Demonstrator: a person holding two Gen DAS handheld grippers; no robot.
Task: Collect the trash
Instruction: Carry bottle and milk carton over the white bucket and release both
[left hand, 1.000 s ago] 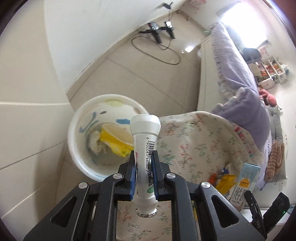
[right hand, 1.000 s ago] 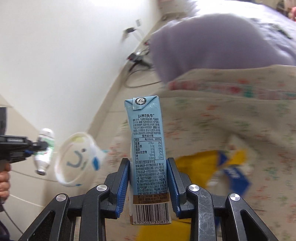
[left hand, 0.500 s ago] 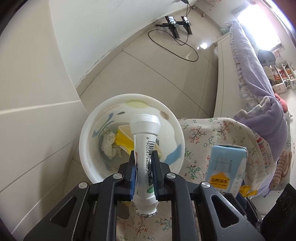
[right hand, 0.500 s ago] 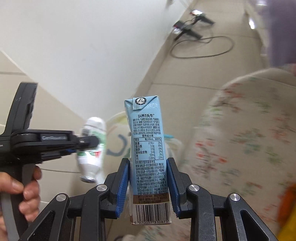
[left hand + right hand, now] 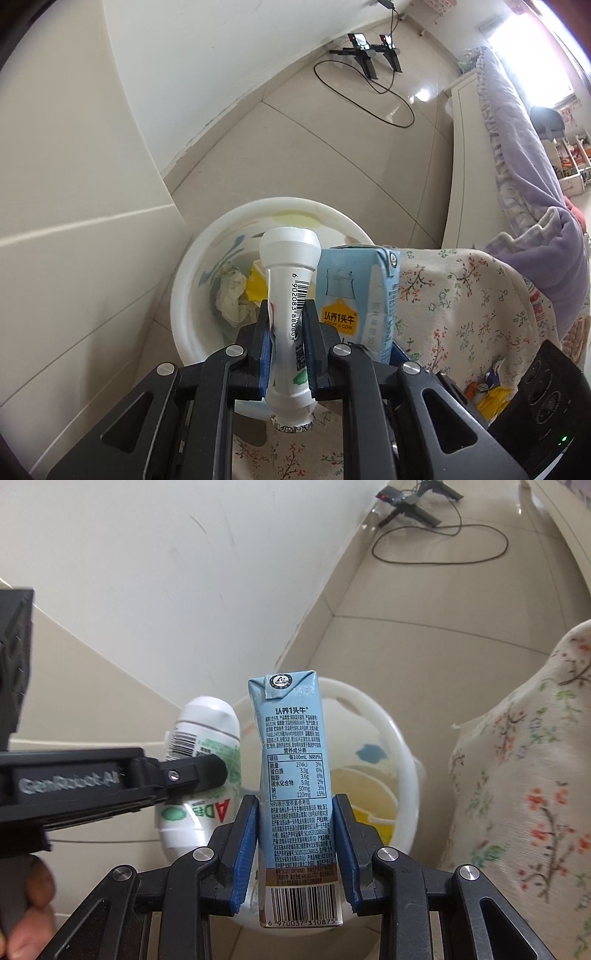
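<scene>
- Over the white bin (image 5: 192, 295), the left hand-held gripper (image 5: 288, 332) clamps a white bottle (image 5: 290, 280).
- Right hand-held gripper (image 5: 295, 827), newly arrived beside it, grips a blue milk carton (image 5: 295, 760); both look ready to drop.

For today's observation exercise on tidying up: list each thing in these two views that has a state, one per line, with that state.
Left claw: shut on the white bottle.
White bottle: held over the bin, squeezed at its middle.
Right claw: shut on the milk carton.
Milk carton: held upright above the bin.
White bin: open-topped, on the floor, already holding crumpled paper and a yellow wrapper.
</scene>
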